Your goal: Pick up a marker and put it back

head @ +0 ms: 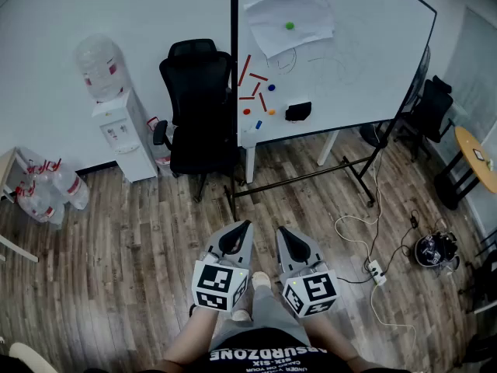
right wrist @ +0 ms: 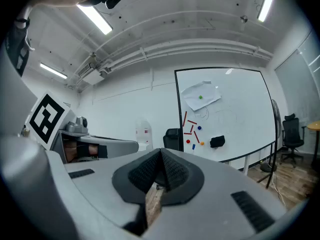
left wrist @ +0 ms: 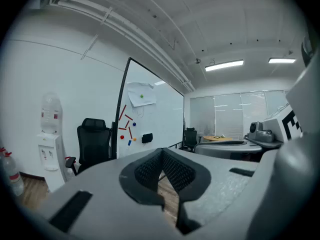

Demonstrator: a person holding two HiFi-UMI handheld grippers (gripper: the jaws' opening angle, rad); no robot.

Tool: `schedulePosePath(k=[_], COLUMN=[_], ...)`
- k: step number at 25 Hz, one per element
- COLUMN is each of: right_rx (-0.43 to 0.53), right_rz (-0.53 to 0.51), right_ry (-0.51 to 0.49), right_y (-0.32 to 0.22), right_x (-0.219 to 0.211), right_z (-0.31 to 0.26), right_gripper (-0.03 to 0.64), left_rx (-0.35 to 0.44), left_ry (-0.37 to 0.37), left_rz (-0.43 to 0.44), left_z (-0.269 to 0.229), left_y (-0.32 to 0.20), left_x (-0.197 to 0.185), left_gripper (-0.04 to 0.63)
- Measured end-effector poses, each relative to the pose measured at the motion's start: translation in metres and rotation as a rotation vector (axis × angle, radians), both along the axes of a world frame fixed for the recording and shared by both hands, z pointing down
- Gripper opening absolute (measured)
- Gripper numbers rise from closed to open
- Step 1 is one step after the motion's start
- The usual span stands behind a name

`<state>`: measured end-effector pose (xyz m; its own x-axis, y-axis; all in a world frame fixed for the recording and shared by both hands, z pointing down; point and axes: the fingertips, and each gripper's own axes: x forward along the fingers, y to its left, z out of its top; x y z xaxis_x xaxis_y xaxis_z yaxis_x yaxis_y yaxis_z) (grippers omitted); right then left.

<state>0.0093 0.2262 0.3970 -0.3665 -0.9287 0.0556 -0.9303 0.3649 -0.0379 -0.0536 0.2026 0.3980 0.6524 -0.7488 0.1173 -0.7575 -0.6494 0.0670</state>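
Your left gripper point(head: 247, 225) has its fingers pressed together at the tips, with nothing between them. Your right gripper point(head: 282, 230) is closed and empty in the same way. Both are held side by side above the wooden floor point(head: 116, 239), pointing toward the whiteboard point(head: 365, 45) and well apart from it. The red markers point(head: 245, 70) sit on the board's left part. They are thin red sticks at different slants, the longest one nearest the edge. Round coloured magnets point(head: 271, 87) and a black eraser point(head: 298, 112) sit near them, below a sheet of paper point(head: 299, 10).
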Motion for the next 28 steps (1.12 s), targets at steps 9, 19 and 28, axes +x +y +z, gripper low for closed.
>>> schedulePosePath(k=[9,19,28], right_rx=[0.023,0.033,0.034], right_rz=[-0.007,-0.036,-0.026], right_ry=[-0.001,-0.041,-0.073], right_y=[-0.032,-0.098,-0.159], right_x=[0.008,0.017,0.029], right_z=[-0.004,-0.008,-0.009], right_gripper=[-0.003,0.000,0.201], left_rx=[-0.011,-0.020,-0.027], left_ry=[-0.008,-0.028,-0.038], left_rz=[-0.019,-0.038,-0.062], left_z=[0.003,0.004,0.007], left_y=[-0.027,-0.089,-0.142], left_x=[0.004,0.014,0.019], left_gripper=[0.006,0.006,0.006])
